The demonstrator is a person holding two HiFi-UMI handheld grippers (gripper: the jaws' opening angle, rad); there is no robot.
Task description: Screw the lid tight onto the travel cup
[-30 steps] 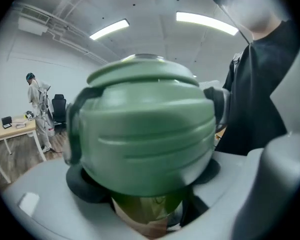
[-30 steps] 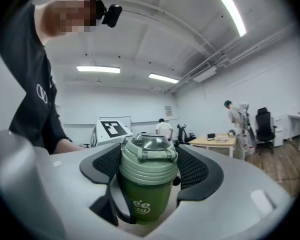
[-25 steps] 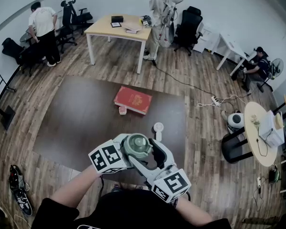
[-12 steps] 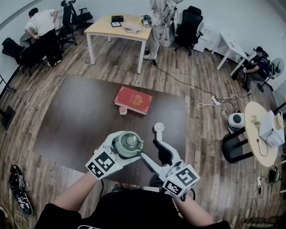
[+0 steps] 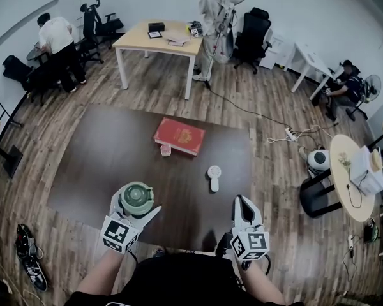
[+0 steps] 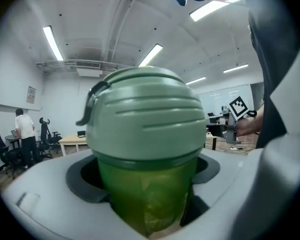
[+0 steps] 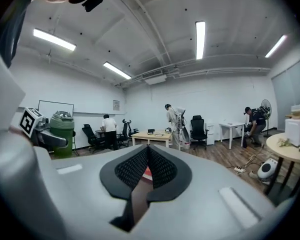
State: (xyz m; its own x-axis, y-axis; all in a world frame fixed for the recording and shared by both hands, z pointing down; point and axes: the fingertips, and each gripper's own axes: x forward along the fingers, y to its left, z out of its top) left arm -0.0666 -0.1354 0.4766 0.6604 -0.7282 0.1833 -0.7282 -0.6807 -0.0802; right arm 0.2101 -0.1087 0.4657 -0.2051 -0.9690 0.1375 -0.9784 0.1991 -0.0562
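A green travel cup point(image 5: 136, 198) with a rounded grey-green lid point(image 6: 145, 114) on top stands upright between the jaws of my left gripper point(image 5: 135, 208), over the dark table's front left. The pads press on the translucent green body point(image 6: 146, 204) below the lid. My right gripper point(image 5: 242, 204) is well apart from the cup, at the table's front right. Its ribbed pads point(image 7: 162, 166) meet with nothing between them. From the right gripper view the cup point(image 7: 63, 134) shows far off at the left.
A dark brown table point(image 5: 96, 152) carries a red book point(image 5: 179, 134), a small pink item point(image 5: 165, 149) and a white round-headed object point(image 5: 213, 174). People stand at a light wooden desk point(image 5: 156, 37) and office chairs beyond. A cable and power strip point(image 5: 288, 134) lie on the floor.
My right gripper has come off the lid, drawn back to the right and shut empty. The left gripper has carried the cup to the left and nearer to me.
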